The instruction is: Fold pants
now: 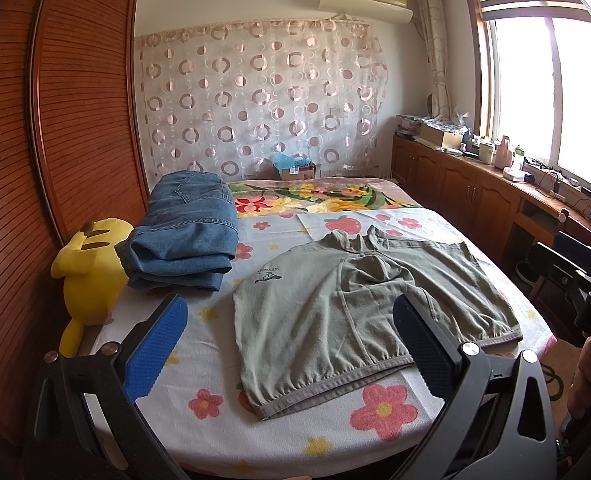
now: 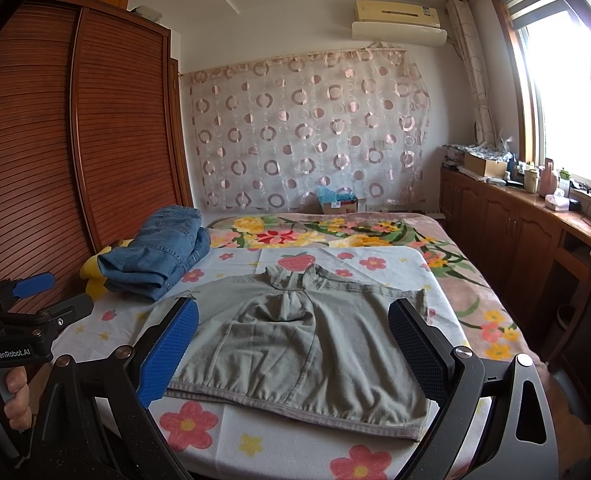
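Grey-green shorts (image 2: 295, 344) lie flat at twelve o'clock, waistband nearest both wide-open, empty grippers, right gripper (image 2: 293, 354) closer, left gripper (image 1: 291, 344) alongside.

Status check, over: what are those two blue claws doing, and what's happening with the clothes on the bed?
Left gripper and right gripper: jaws open, empty, above the bed. Green pants spread flat, unfolded. Folded jeans off to the left, clear of the work.

On the bed (image 1: 255, 432) lie two garments: one green pair of pants (image 1: 355, 308) spread flat and one folded pair of jeans (image 1: 187, 232). There is one yellow plush toy (image 1: 89, 276) beside them. Two grippers, left (image 1: 291, 344) and right (image 2: 293, 350), each with two fingers.
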The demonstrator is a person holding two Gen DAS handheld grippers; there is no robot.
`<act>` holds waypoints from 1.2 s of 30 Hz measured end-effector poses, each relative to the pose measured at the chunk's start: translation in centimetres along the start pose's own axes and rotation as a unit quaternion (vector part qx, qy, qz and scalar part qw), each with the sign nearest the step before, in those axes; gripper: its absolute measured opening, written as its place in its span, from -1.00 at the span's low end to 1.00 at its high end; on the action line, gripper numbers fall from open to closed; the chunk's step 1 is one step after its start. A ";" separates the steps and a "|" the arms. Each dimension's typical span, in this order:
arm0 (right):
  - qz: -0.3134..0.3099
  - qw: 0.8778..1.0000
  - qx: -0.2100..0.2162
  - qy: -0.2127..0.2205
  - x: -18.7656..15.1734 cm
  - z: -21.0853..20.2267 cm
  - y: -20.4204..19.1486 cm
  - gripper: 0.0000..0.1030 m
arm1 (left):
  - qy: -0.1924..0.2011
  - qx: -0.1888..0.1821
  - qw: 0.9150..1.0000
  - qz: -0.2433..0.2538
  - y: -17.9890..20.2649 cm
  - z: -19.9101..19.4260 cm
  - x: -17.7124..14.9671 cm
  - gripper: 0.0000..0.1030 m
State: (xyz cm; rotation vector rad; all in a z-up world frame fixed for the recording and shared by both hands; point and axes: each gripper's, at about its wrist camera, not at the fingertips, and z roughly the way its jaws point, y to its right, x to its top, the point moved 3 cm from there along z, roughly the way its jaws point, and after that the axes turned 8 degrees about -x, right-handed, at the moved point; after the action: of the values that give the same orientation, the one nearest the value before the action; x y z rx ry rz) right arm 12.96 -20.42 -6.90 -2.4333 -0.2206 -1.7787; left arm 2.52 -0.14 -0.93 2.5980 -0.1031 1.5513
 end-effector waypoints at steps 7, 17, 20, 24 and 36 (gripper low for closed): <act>0.000 1.000 0.000 0.000 0.0 0.0 0.0 0.87 | 0.001 0.000 1.000 0.000 0.0 0.0 0.0 1.00; 0.000 1.000 0.000 0.000 0.0 -0.1 0.0 0.87 | 0.001 0.000 1.000 0.001 0.1 0.0 0.0 1.00; 0.000 1.000 -0.001 0.000 0.0 -0.1 0.0 0.87 | 0.001 0.000 1.000 0.001 0.2 -0.3 0.5 1.00; 0.001 1.000 -0.001 0.001 0.0 -0.1 0.0 0.87 | 0.002 0.000 1.000 0.000 0.1 -0.3 0.4 1.00; -0.002 1.000 -0.003 0.011 0.1 0.8 0.7 0.87 | -0.013 -0.021 1.000 0.004 0.6 1.0 1.8 1.00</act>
State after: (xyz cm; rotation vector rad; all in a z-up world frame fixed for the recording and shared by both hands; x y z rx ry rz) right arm 13.91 -20.95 -7.03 -2.4177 -0.2183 -1.8100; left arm 4.15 -0.89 0.23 2.5896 -0.1473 1.5025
